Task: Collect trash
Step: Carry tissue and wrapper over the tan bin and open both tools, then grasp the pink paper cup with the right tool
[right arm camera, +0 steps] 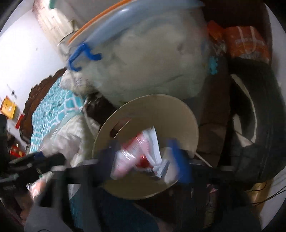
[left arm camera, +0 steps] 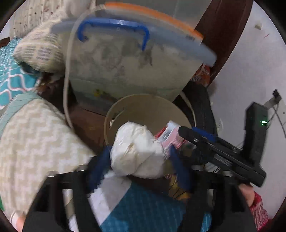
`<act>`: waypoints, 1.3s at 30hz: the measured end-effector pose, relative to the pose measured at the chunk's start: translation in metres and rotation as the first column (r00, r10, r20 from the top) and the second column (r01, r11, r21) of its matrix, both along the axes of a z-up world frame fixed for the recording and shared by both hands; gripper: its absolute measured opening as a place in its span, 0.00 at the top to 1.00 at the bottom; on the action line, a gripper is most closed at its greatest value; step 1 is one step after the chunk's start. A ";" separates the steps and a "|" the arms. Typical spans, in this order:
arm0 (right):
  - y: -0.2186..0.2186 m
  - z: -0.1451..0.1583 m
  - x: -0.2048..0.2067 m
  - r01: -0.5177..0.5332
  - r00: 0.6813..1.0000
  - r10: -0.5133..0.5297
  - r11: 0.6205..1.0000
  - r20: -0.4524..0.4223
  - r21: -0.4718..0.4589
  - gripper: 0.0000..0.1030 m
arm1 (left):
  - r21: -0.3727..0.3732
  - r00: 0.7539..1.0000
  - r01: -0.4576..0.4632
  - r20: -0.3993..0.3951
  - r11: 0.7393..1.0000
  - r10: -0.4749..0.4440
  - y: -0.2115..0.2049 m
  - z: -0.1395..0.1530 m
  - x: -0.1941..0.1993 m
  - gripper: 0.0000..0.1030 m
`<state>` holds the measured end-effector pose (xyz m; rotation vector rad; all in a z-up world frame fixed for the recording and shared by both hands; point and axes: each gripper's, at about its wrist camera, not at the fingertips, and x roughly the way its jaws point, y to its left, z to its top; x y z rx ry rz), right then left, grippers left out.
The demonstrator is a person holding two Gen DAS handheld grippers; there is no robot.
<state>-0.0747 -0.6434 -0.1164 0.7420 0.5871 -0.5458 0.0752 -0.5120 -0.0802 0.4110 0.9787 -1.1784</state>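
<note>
I see a big see-through box (left arm camera: pixel 125 67) with a blue handle (left arm camera: pixel 114 28) and a pale blue lid, full of soft white stuff, and an orange-edged lid (left arm camera: pixel 157 14) sits on top of it. To the left I see a bed with a teal patterned sheet (right arm camera: pixel 51 110), a cream zigzag blanket (left arm camera: pixel 35 142) and a pillow with printed words (left arm camera: pixel 39 51). A black tyre (right arm camera: pixel 264 107) leans by the box, and an orange packet (right arm camera: pixel 248 44) lies above it.
</note>
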 end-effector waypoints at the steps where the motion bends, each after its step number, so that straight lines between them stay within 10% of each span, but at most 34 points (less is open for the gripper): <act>1: -0.005 0.000 -0.005 0.015 1.000 -0.015 1.000 0.015 -0.006 0.20 | 0.009 1.000 -0.008 0.003 1.000 0.008 -0.005 -0.004 0.001 0.21; 8: -0.003 0.016 -0.019 0.034 0.996 -0.030 0.998 0.082 -0.044 0.26 | -0.055 0.998 -0.062 0.011 0.997 0.063 0.017 0.014 0.002 0.21; 15: 0.061 0.034 0.000 -0.196 0.968 0.191 0.981 0.163 0.012 0.39 | -0.133 0.997 -0.057 0.046 0.989 0.063 0.146 0.038 -0.045 0.21; 23: 0.181 0.034 0.066 -0.502 0.862 0.493 0.863 0.122 0.057 0.43 | -0.054 0.976 -0.202 0.073 0.978 0.205 0.303 0.013 -0.067 0.22; 29: 0.274 0.039 0.115 -0.639 0.768 0.639 0.769 0.054 -0.008 0.31 | -0.094 0.911 -0.400 0.074 0.912 0.407 0.399 0.033 -0.031 0.22; 36: 0.325 0.010 0.166 -0.681 0.730 0.653 0.719 -0.201 -0.140 0.14 | -0.016 0.864 -0.485 0.142 0.874 0.482 0.381 0.035 0.038 0.30; 39: 0.326 -0.002 0.174 -0.696 0.712 0.663 0.710 -0.230 -0.106 0.36 | 0.050 0.861 -0.499 0.146 0.865 0.488 0.360 0.021 0.060 0.30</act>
